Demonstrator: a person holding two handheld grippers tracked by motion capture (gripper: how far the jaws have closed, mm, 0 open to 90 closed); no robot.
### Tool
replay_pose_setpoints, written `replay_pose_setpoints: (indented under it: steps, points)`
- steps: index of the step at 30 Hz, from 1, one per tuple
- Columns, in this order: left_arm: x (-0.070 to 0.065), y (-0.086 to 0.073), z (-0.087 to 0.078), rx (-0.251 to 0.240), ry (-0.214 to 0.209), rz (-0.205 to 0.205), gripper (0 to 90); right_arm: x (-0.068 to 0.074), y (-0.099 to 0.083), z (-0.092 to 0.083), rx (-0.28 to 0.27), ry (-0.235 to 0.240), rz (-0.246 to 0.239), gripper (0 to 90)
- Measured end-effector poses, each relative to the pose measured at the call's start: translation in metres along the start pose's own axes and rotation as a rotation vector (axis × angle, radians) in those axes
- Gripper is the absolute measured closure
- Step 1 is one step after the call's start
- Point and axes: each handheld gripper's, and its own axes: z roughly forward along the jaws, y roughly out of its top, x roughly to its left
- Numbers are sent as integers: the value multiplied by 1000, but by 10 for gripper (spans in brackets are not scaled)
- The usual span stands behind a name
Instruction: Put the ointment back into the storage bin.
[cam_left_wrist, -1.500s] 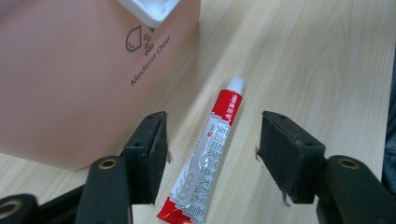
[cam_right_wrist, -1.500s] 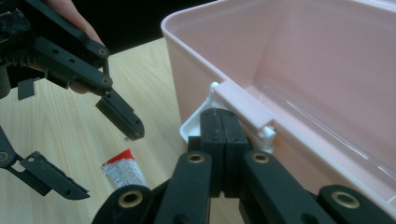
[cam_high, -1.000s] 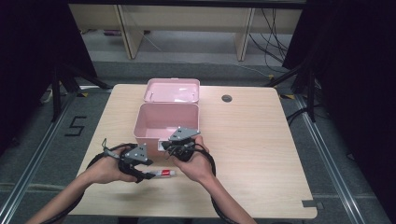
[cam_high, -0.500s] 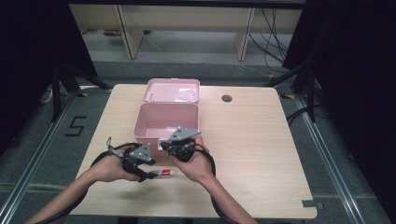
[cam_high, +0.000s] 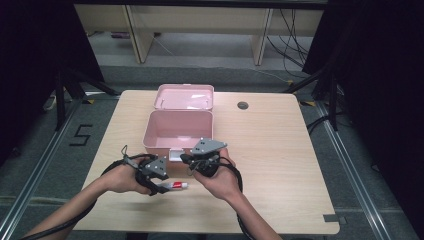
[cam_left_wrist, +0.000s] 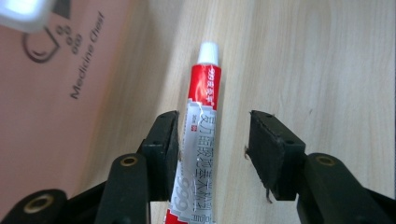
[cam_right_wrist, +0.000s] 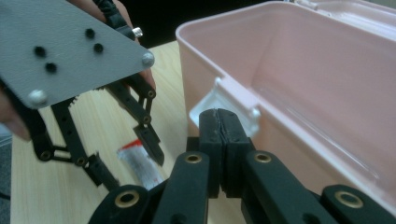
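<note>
A: High view, left to right: left gripper (cam_high: 159, 186) sits low at the near edge of the table (cam_high: 280, 165), tips over a red-and-white tube (cam_high: 174, 186) that lies flat on the wood, just in front of the pink box (cam_high: 175, 145).

B: Jaws on the left one?

A: Apart, and they have just been closing. Left gripper view has the tube (cam_left_wrist: 198, 140) between them, cap pointing away. One pad touches the tube's edge, the other stands clear with bare wood in the gap. No clamp yet.

B: Box state?

A: Open. Lid (cam_high: 185, 96) hinged back and lying flat behind it. White latch (cam_right_wrist: 224, 105) on the front wall, facing the person. "Medicine Chest" is printed on that wall, beside the tube in the left gripper view.

B: Right side?

A: Right gripper (cam_high: 187, 161) is just right of the left one, near the box's front wall, tips pointing toward the latch. Right gripper view shows its jaws pressed together with nothing between them, in line with the latch. Contact with the latch: can't tell.

B: Tube from that side?

A: Right gripper view shows it (cam_right_wrist: 140, 163) on the table between the left gripper's spread jaws (cam_right_wrist: 130, 156).
</note>
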Motion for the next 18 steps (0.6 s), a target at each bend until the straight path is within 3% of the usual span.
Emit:
replay_pose_setpoints:
  steps: [2,6,13,15,18]
  points:
    - [2,0,2,34,-4,15,530,-2,-4,-4,1,-2,-14,900]
    - [5,2,6,53,-1,16,536,-4,-11,-12,14,-11,-19,896]
    - [9,4,12,82,-1,21,545,-10,-27,-25,48,-33,-3,883]
    - [10,5,13,97,-4,29,553,-10,-32,-29,60,-37,35,882]
    - [10,7,15,130,-7,46,565,-15,-38,-33,63,-47,28,881]
